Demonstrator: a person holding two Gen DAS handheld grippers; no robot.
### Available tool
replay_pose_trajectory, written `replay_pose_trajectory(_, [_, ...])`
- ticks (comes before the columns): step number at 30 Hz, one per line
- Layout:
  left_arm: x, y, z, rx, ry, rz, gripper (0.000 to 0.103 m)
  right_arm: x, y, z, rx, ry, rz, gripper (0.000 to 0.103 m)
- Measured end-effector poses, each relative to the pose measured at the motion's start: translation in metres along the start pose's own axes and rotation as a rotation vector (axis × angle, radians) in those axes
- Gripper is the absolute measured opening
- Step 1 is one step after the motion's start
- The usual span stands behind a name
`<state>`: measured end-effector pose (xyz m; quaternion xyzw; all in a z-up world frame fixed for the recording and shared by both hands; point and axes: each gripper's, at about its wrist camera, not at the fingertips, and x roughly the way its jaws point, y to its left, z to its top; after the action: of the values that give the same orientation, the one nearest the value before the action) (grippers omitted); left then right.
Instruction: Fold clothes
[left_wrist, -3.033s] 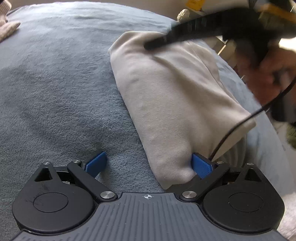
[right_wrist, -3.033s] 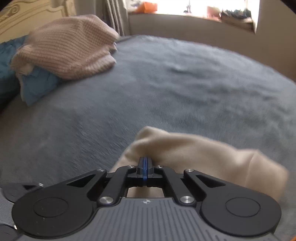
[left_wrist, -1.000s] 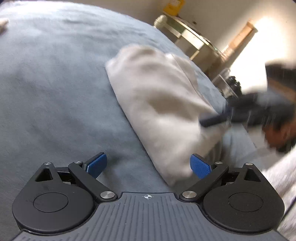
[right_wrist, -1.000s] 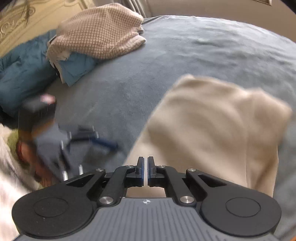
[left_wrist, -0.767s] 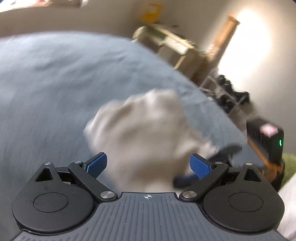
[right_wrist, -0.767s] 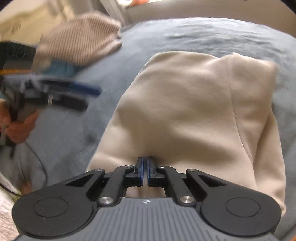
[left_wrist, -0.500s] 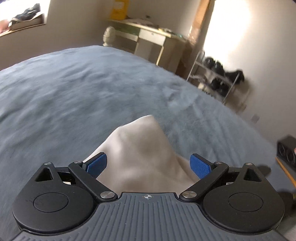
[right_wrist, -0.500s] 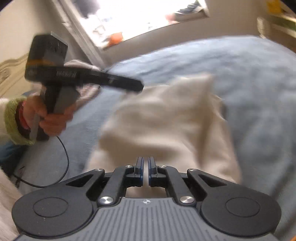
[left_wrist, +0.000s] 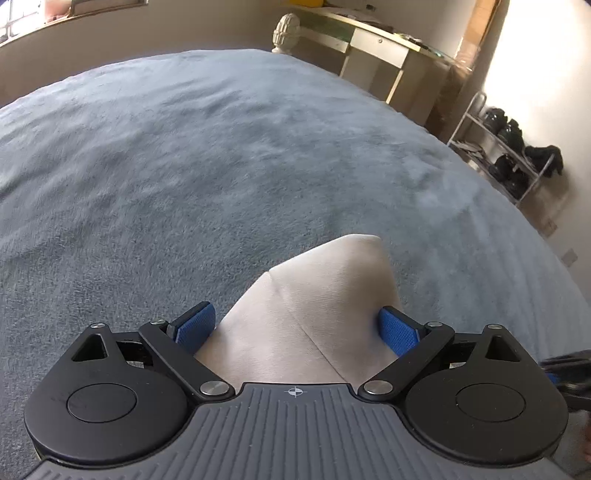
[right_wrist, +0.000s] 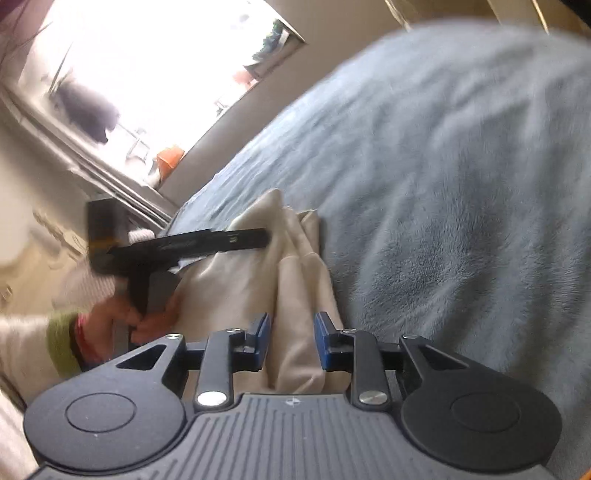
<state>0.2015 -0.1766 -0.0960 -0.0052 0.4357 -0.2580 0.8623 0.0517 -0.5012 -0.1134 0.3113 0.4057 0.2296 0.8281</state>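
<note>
A cream folded garment (left_wrist: 314, 306) lies on the grey-blue bed cover (left_wrist: 184, 166). In the left wrist view its pointed corner pokes up between the blue pads (left_wrist: 192, 326) of my left gripper (left_wrist: 295, 328), which stands wide open around it. In the tilted right wrist view my right gripper (right_wrist: 291, 341) is open by a narrow gap, with a bunched fold of the garment (right_wrist: 295, 295) between its fingers. The left gripper (right_wrist: 258, 238) shows there too, held by a hand (right_wrist: 147, 317) and lying over the garment's far side.
A pale desk (left_wrist: 369, 48) and a white bedpost knob (left_wrist: 286, 31) stand beyond the bed's far edge. A shoe rack (left_wrist: 509, 162) lines the right wall. A bright window (right_wrist: 147, 74) is behind the bed. A white sleeve with a green cuff (right_wrist: 62, 343) is near the right gripper.
My right gripper has gone from shut to open and its view has rolled sideways. The left gripper stayed open and swung round to the garment's end, closing in on the corner.
</note>
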Motion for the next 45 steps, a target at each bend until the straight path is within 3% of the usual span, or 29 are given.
replay_pose_trajectory(5, [-0.041, 0.017, 0.000, -0.017, -0.008, 0.017, 0.095, 0.035, -0.010, 0.020, 0.032, 0.079, 0.059, 0.042])
replay_pose_trajectory(8, [-0.079, 0.041, -0.011, -0.051, -0.010, 0.070, 0.095, 0.047, -0.010, 0.027, 0.050, 0.121, 0.109, 0.045])
replay_pose_trajectory(13, [-0.125, 0.085, -0.053, -0.234, 0.039, 0.093, 0.096, 0.062, -0.010, 0.035, 0.103, 0.167, 0.159, 0.050])
replay_pose_trajectory(15, [-0.131, 0.097, -0.074, -0.317, 0.061, 0.097, 0.096, 0.069, -0.008, 0.040, 0.111, 0.170, 0.168, 0.057])
replay_pose_trajectory(19, [-0.134, 0.103, -0.104, -0.407, 0.047, 0.084, 0.096, 0.080, -0.001, 0.055, 0.105, 0.160, 0.147, 0.057])
replay_pose_trajectory(21, [-0.132, 0.104, -0.112, -0.440, 0.033, 0.059, 0.096, 0.083, 0.004, 0.063, 0.093, 0.173, 0.168, 0.058])
replay_pose_trajectory(27, [-0.113, 0.101, -0.109, -0.484, 0.018, -0.007, 0.098, 0.104, 0.020, 0.072, 0.056, 0.238, 0.086, 0.059])
replay_pose_trajectory(29, [-0.108, 0.101, -0.106, -0.496, 0.006, -0.019, 0.098, 0.105, 0.027, 0.072, 0.028, 0.238, 0.081, 0.056])
replay_pose_trajectory(33, [-0.103, 0.101, -0.104, -0.525, 0.003, -0.033, 0.098, 0.107, 0.040, 0.073, -0.027, 0.236, 0.071, 0.022])
replay_pose_trajectory(37, [-0.101, 0.102, -0.102, -0.542, 0.005, -0.037, 0.098, 0.105, 0.048, 0.075, -0.082, 0.214, 0.063, 0.021])
replay_pose_trajectory(45, [-0.093, 0.099, -0.094, -0.543, 0.005, -0.046, 0.099, 0.110, 0.047, 0.081, -0.073, 0.166, 0.140, 0.020])
